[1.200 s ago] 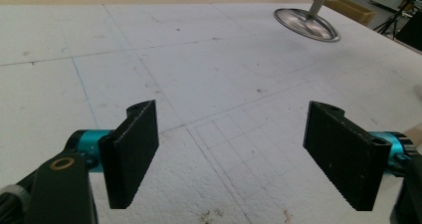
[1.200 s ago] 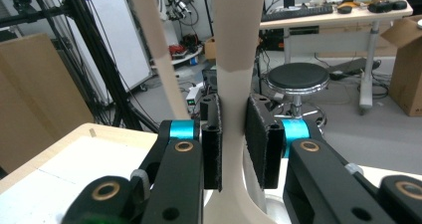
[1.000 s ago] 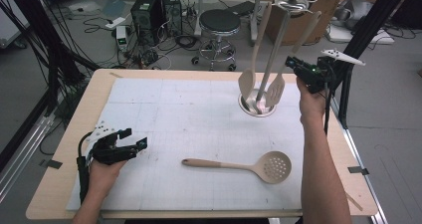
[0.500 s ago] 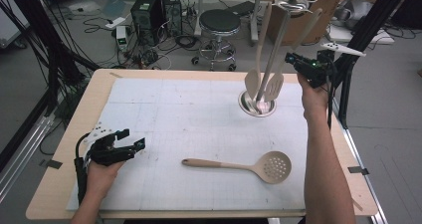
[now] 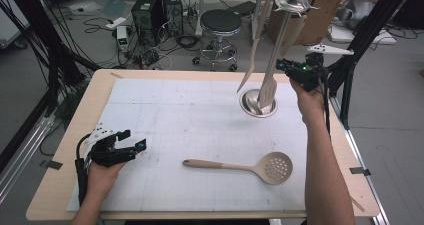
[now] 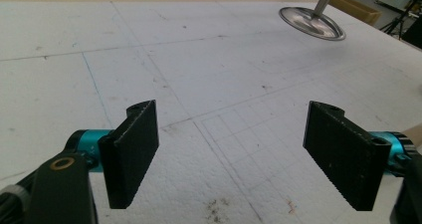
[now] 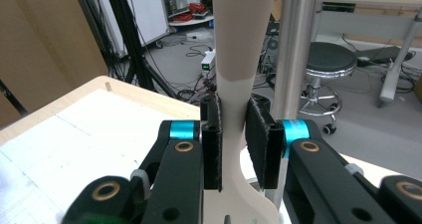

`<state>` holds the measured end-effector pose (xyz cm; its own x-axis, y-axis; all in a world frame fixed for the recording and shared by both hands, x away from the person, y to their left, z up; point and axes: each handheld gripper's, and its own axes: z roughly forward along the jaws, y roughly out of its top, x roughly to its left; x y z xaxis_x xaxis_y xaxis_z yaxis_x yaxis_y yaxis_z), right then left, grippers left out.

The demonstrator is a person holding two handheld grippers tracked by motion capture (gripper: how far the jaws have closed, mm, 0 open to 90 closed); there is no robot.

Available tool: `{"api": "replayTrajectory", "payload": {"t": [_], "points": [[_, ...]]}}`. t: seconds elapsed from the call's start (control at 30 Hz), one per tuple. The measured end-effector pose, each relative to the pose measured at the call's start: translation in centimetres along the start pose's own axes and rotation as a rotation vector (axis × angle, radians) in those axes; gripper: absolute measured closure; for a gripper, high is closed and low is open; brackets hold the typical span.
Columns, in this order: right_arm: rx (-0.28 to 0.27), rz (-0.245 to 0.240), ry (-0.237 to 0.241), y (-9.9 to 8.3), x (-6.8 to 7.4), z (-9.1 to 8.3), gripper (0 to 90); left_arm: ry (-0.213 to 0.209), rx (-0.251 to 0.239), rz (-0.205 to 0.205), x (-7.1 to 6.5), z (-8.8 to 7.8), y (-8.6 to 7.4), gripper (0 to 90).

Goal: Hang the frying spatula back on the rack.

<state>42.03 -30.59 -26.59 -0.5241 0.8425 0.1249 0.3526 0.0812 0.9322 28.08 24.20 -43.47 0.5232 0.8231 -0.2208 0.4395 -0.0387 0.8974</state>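
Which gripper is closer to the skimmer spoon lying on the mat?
Hard to call. The left gripper sits off the end of the skimmer spoon's handle; the right gripper is up by the rack, beyond its bowl.

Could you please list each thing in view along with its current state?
Right tongs: shut on the slotted turner's neck.
Slotted turner: hanging upright beside the stand's pole, head over the base.
Second utensil: hanging on the stand, tilted.
Utensil stand: upright on the table.
Skimmer spoon: lying flat on the mat.
Left tongs: open, empty, low over the mat.
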Motion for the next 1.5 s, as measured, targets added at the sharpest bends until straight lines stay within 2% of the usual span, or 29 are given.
{"api": "replayTrajectory", "payload": {"t": [0.13,0.4,0.57,0.63,0.73,0.9,1.07,1.2,1.27,1.4,1.5], "points": [[0.003,-0.008,-0.025,-0.1,-0.1,-0.3,78.1,0.000,-0.004,-0.004,0.0,0.0,0.0,22.4],[-0.013,-0.004,-0.037,-0.2,-0.2,-0.1,75.8,0.000,-0.007,-0.004,0.0,0.0,0.0,22.4],[-0.048,0.042,-0.040,-0.2,-0.4,-0.3,61.2,-0.001,-0.004,-0.003,0.1,-0.1,0.0,22.4],[-0.065,0.052,-0.044,-0.2,-0.5,-0.5,59.3,-0.001,-0.008,-0.005,0.0,-0.1,0.0,22.4],[-0.128,0.065,-0.051,-0.1,-0.6,-1.2,59.4,-0.001,-0.008,-0.005,0.0,-0.1,0.0,22.4],[-0.306,0.110,-0.026,-0.1,-0.7,-3.2,62.5,-0.002,-0.003,-0.002,0.0,-0.1,0.0,22.4],[-0.448,0.115,0.007,0.5,-0.3,-4.8,75.1,-0.002,-0.005,-0.002,-0.1,0.0,0.0,22.4],[-0.498,0.118,0.019,1.2,0.1,-5.5,89.9,-0.001,-0.003,-0.002,-0.1,0.0,0.0,22.4],[-0.507,0.115,0.042,1.7,0.3,-5.6,90.0,-0.001,-0.003,-0.002,-0.1,0.0,0.0,22.4],[-0.516,0.090,0.038,2.6,0.9,-5.7,90.0,-0.001,-0.004,-0.002,-0.1,0.0,0.0,22.4],[-0.526,0.098,0.037,3.1,1.1,-5.6,90.0,-0.002,-0.001,-0.004,0.0,-0.1,0.0,22.4]]}}
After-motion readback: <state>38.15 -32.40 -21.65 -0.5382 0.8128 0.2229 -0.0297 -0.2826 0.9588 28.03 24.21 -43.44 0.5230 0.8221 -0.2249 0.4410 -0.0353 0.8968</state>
